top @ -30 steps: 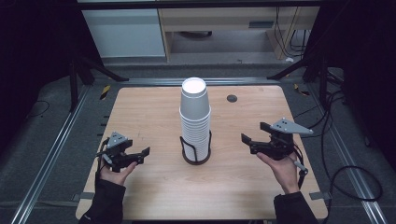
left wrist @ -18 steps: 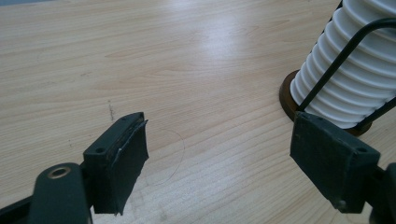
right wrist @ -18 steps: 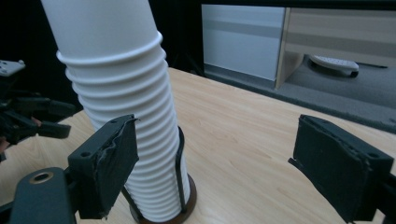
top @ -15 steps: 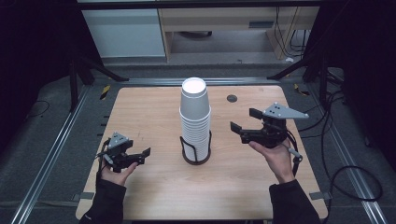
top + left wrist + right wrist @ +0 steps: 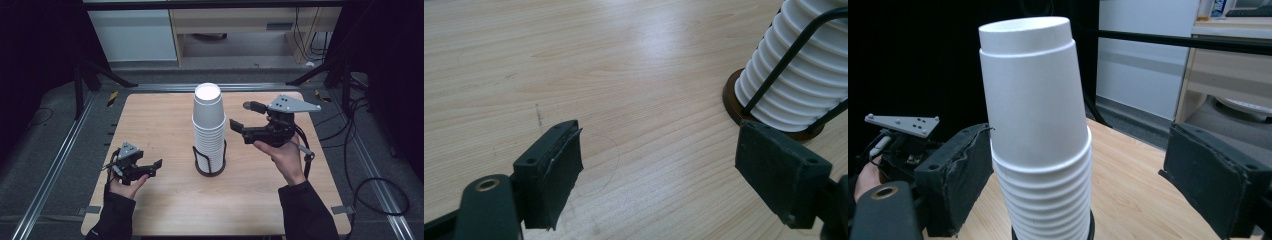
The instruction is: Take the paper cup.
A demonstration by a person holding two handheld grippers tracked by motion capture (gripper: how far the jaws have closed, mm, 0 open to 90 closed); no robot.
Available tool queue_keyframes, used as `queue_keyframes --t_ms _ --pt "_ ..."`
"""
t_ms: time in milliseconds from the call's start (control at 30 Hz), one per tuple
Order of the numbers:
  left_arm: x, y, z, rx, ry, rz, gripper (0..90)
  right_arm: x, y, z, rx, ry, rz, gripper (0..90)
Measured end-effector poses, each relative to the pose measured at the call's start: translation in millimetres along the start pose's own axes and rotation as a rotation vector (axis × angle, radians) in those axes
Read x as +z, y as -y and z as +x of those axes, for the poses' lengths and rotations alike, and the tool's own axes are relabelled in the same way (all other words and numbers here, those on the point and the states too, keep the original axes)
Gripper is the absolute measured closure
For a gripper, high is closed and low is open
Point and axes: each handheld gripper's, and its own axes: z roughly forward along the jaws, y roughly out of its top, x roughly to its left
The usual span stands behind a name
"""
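Note:
A tall stack of white paper cups [image 5: 209, 121] stands upside down in a black wire holder [image 5: 209, 169] at the middle of the wooden table [image 5: 165, 125]. My right gripper [image 5: 241, 116] is raised just right of the stack's upper part, open, its jaws pointing left at the cups. In the right gripper view the stack [image 5: 1037, 140] rises between and beyond my right gripper's [image 5: 1088, 185] wide-apart pads. My left gripper [image 5: 153, 168] rests low near the table's front left, open and empty. In its own view the left gripper [image 5: 669, 175] faces bare wood, with the stack [image 5: 804, 70] and the holder's base [image 5: 731, 100] at the right.
Metal rails [image 5: 60, 155] run along both sides of the table. Black cables [image 5: 370, 185] lie on the floor at the right. A white cabinet [image 5: 135, 35] and a low shelf [image 5: 235, 30] stand behind the table's far edge.
My right gripper has risen and moved left, up to the stack's upper cups. The left gripper has stayed where it was.

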Motion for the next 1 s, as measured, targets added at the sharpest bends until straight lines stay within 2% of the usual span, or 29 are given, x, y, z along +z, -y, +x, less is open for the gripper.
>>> queue_keyframes --t_ms 200,433,633,1000 --pt "1.1 0.3 -0.5 0.008 0.002 0.004 17.9 9.8 -6.1 5.9 -0.010 -0.021 0.000 11.4" --pt "2.6 0.9 -1.2 0.014 0.000 0.008 17.7 33.5 -12.9 12.8 -0.010 -0.065 0.012 10.9" --pt "2.3 0.9 -0.8 0.012 0.002 0.006 17.6 52.4 -15.2 15.5 -0.016 -0.072 0.028 10.2" --pt "3.4 1.0 -1.5 0.014 0.003 0.010 17.3 77.2 -10.1 16.5 -0.012 -0.076 0.042 9.8"
